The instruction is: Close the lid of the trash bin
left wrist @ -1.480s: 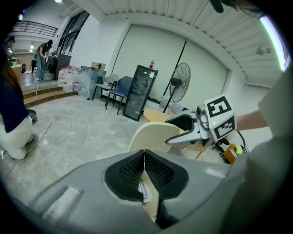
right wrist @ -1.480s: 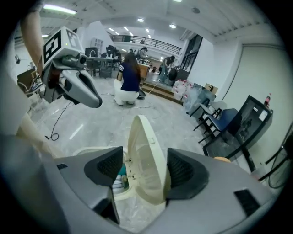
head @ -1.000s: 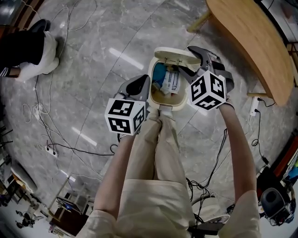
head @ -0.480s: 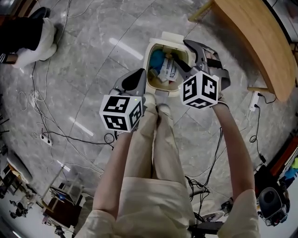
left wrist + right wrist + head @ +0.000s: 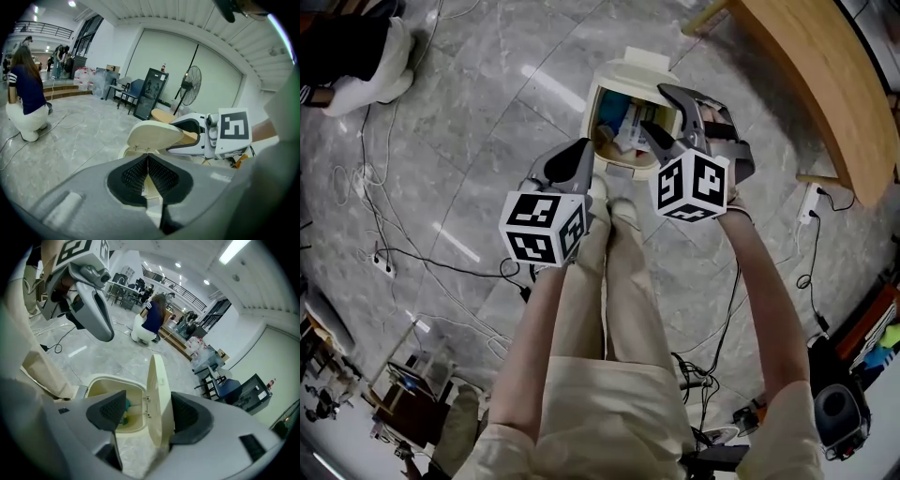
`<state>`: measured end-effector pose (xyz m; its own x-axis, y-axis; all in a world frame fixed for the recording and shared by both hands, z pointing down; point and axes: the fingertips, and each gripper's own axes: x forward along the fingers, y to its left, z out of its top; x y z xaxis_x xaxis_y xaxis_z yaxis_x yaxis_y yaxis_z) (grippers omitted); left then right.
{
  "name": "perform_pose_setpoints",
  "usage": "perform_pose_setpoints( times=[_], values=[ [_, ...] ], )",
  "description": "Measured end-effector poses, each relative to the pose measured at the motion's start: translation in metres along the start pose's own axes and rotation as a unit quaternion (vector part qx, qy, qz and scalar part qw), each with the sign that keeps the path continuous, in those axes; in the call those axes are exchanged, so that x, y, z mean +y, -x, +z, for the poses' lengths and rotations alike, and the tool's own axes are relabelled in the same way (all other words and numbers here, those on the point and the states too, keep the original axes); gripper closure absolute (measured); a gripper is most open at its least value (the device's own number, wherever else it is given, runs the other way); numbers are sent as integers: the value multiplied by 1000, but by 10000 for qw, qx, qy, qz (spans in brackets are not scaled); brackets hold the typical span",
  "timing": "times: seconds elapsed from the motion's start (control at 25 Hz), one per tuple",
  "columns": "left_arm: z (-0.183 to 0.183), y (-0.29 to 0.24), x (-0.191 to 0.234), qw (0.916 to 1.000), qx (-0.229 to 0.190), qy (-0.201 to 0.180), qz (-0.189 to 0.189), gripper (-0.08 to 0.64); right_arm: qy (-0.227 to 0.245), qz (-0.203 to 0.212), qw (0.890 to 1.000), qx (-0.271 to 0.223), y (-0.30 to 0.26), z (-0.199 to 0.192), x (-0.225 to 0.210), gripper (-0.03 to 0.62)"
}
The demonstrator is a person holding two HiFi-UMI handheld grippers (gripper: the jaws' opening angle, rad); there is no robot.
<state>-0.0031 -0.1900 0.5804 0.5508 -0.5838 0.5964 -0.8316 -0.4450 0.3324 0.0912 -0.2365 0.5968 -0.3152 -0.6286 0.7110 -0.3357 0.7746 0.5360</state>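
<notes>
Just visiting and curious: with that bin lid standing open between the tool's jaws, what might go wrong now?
The lid stands upright between the right tool's open jaws, ungripped, so it might drop and slam. Rubbish in the bin might stop it shutting fully.

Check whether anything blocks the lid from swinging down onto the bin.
Nothing visible does. The lid stands upright between the open jaws of the right gripper; the trash lies inside the bin, seemingly below its rim.
</notes>
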Motion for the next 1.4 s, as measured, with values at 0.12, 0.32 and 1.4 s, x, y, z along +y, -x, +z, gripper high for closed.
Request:
perform_pose_setpoints(
  times=[0.12,0.32,1.4],
  values=[
    [-6,3,-1,9999,-12,73,78,537,-23,106,9999,-65,1,1,9,293],
    [-20,10,-6,9997,11,165,159,537,4,253,9996,-112,0,2,24,291],
    [-70,21,-5,9960,180,777,393,537,-989,1506,9831,-319,-17,-3,115,293]
  ],
)
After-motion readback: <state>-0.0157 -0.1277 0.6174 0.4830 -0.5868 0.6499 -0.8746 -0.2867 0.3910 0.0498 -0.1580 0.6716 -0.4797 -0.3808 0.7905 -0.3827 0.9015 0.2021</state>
